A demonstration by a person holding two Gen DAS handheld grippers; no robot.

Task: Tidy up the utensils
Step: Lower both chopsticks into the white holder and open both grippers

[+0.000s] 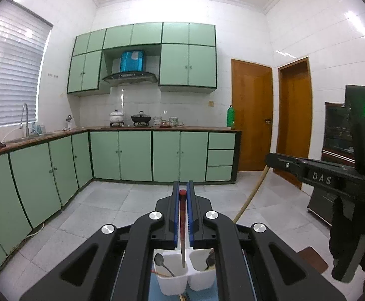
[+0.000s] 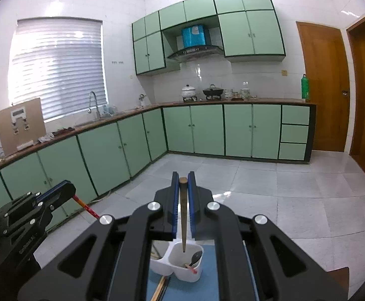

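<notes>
My left tongs [image 1: 182, 188] are clamped on a red-tipped chopstick [image 1: 182, 220], which runs straight down between the blue pads. Its lower end hangs at 6 o'clock over the white two-compartment holder [image 1: 172, 284], about at the divider between the two cups; I cannot tell which cup it enters. A metal spoon [image 1: 161, 263] leans in the cup at 7 o'clock, and something dark sits in the cup at 5 o'clock.

My right tongs [image 2: 183, 184] are clamped on a brown chopstick [image 2: 183, 215], upright, with its tip just above the nearer cup of the same holder [image 2: 174, 253]. That cup already holds a spoon [image 2: 197, 257] and a red-tipped stick [image 2: 191, 268]. The holder stands on a blue mat [image 2: 208, 283] on the desk, with loose chopsticks [image 2: 161, 288] lying on the mat at 7 o'clock.

In the right view, the left tongs appear at 8 o'clock. Green cabinets [image 2: 207, 130] fill the background.
</notes>
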